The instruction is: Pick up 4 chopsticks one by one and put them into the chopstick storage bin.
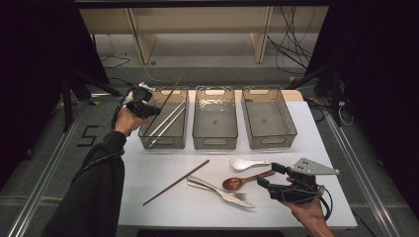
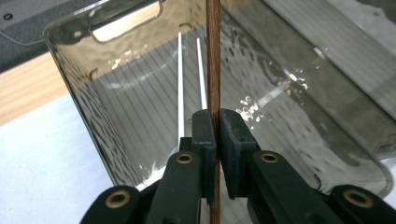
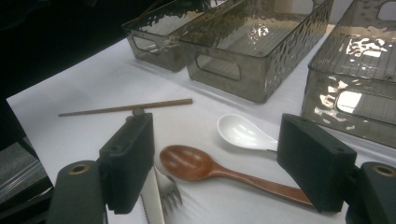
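- Brown chopstick (image 1: 170, 93) clamped between left gripper (image 1: 140, 102) jaws, tilted above left bin (image 1: 165, 140) holding two white chopsticks (image 1: 167, 121).
- Right gripper (image 1: 271, 175) jaws spread wide, over wooden spoon (image 1: 244, 180).
- Nearby on white table (image 1: 148, 168): white spoon (image 1: 247, 163), second brown chopstick (image 1: 176, 182), fork (image 1: 220, 188), knife (image 1: 225, 195).

The three bins (image 1: 215, 118) look like smoky clear plastic with a rippled, glossy finish. The brown spoon (image 3: 219, 172) looks like polished wood, the white spoon (image 3: 243, 133) glossy, the table (image 1: 148, 170) matt white.
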### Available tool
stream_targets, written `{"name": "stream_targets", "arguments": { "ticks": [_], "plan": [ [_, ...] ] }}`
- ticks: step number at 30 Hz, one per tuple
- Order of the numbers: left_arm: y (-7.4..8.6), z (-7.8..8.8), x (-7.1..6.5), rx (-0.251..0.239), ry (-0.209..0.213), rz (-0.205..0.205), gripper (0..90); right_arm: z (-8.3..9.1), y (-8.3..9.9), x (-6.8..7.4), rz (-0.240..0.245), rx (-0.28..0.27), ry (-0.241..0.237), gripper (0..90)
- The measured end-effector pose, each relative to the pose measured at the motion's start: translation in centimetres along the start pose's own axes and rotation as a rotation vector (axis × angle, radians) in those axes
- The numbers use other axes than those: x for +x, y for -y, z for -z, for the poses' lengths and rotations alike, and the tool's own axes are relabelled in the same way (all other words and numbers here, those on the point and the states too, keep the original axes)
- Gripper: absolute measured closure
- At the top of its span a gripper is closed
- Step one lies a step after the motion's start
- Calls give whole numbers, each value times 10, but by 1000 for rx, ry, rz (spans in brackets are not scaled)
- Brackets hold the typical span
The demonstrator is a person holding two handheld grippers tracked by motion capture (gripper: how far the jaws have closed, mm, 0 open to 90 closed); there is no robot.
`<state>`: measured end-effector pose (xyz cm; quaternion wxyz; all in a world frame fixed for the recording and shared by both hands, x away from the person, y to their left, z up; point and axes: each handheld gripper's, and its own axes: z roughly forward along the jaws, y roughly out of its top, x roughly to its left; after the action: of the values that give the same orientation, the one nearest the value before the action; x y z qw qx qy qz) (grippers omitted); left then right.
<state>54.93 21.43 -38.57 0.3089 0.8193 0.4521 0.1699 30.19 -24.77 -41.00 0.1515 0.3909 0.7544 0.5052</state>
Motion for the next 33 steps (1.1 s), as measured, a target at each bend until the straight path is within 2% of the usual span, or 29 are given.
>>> {"name": "stream_targets", "arguments": {
  "ticks": [9,12,15,18,22,28,32,33],
  "plan": [
    [8,-7,3,22,-15,27,833,0,0,0,-2,2,1,284],
    [9,-9,4,24,-17,49,825,0,0,0,-3,1,0,284],
    [11,-9,4,23,-4,83,726,0,0,0,-3,1,1,284],
    [13,-6,0,46,18,79,641,0,0,0,-2,-1,2,284],
    [20,4,-6,-2,50,133,492,1,0,0,-4,-2,6,284],
    [34,22,-26,22,97,80,364,1,0,0,0,0,5,284],
    [45,37,-44,14,135,54,307,1,0,0,0,1,7,284],
    [47,39,-49,30,143,38,295,0,0,0,-1,1,7,284]
  ]
}}
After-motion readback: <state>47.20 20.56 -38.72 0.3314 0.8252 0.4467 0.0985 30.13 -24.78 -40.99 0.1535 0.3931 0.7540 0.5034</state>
